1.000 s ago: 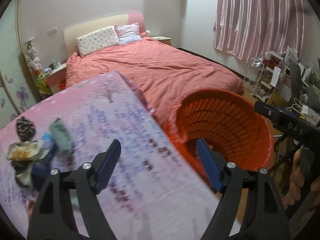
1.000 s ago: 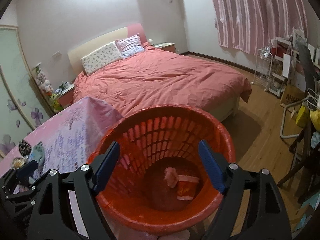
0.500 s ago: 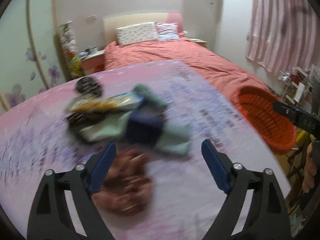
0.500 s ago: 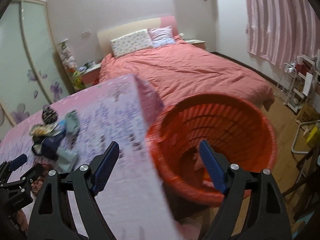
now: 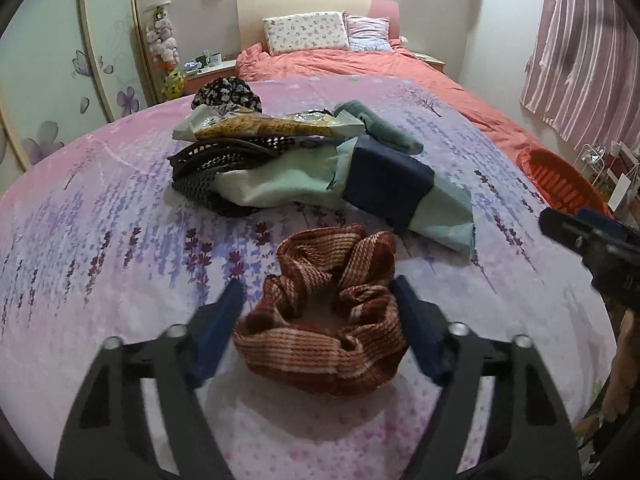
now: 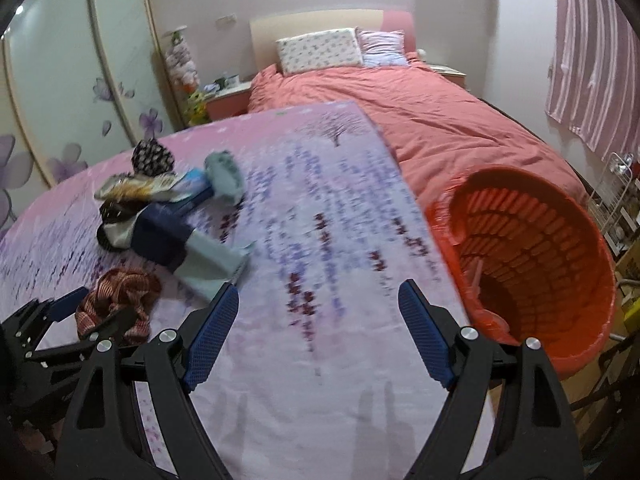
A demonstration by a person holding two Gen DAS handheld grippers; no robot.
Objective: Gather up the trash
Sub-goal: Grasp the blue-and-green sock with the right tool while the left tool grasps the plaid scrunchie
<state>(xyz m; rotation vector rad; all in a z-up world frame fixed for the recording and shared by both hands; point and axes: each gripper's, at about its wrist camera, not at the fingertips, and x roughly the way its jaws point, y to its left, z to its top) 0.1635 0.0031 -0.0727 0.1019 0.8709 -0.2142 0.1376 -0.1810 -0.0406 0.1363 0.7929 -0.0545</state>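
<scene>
The left gripper (image 5: 316, 316) has swung away from the orange basket (image 6: 532, 264) and over to the pile on the pink cloth (image 5: 120, 240). Now its jaws are closing around the brown striped scrunchie (image 5: 328, 312). The right gripper (image 6: 316, 328) has left the basket too and now hangs over the cloth, with the basket off to its right.

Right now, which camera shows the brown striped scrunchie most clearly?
The left wrist view: the brown striped scrunchie lies large and sharp between the closing fingers of the left gripper. In the right wrist view the scrunchie is small, at the far left, partly behind that gripper.
</scene>
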